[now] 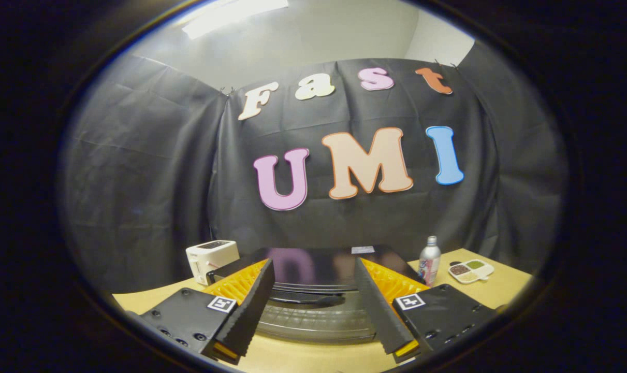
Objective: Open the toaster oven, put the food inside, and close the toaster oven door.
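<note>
A black toaster oven (313,269) stands on the wooden table just ahead of my fingers. Its glossy top faces me, and its glass door (316,321) with a dark handle (305,299) lies between the fingers, looking shut. My gripper (313,347) is open, one finger on each side of the door front, nothing pressed between them. I cannot make out any food near the fingers.
A white pop-up toaster (209,258) stands left of the oven. A slim drink bottle (429,260) stands right of it, and beyond that a white divided dish (471,270) holding small portions. Wooden table (505,287) surface stretches to the right; black cloth wall behind.
</note>
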